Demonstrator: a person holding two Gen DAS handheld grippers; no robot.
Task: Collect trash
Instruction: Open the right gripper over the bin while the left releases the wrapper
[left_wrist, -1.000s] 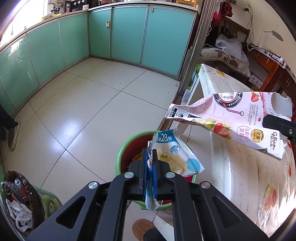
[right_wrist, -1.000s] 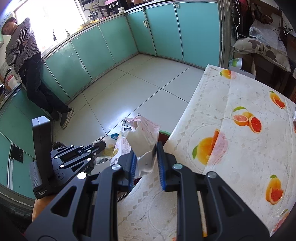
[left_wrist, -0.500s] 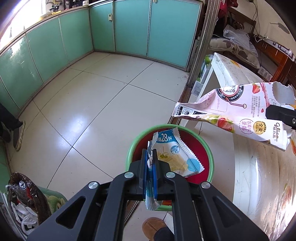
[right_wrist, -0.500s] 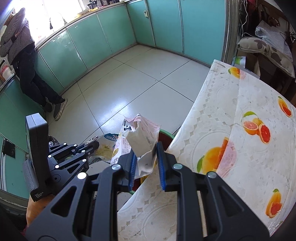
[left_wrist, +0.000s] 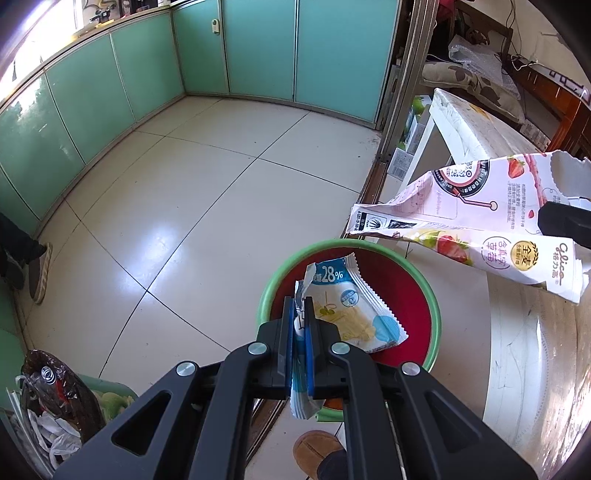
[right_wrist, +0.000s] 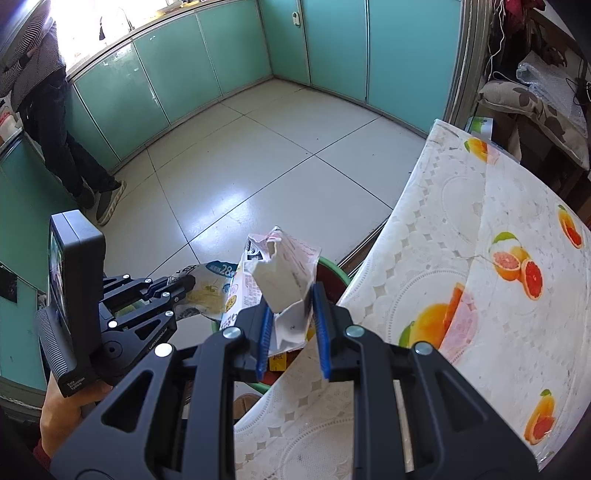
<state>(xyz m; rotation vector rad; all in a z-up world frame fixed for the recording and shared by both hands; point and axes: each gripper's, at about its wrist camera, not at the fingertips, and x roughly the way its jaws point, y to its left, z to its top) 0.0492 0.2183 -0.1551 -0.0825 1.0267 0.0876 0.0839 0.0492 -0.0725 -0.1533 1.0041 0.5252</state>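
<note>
Holding two pieces of trash at once, we have the left claw (left_wrist: 300, 325) clenched on a corner of the blue and white wrapper (left_wrist: 351, 310), which hangs directly above the red bin (left_wrist: 399, 284) with the green rim. Our right claw (right_wrist: 291, 325) is clamped on the torn end of the pink snack box (left_wrist: 476, 218), and that box juts out beside the bin's far rim, partly over the worktop (right_wrist: 480, 236) with its fruit-printed cloth, not squarely above the opening. Beyond the bin lie the pale tiled floor (left_wrist: 177, 206) and the teal cabinets (left_wrist: 258, 48), where another person (right_wrist: 48, 110) stands by the window.

We judge the wrapper ready to drop. The box is the risk: let go from here, its long body could catch the rim or the worktop edge and tip onto the floor. The wrapper is light, so it could cling to the pads or drift past the rim. Our two claws also sit close together, so a careless swing could knock one load loose.
</note>
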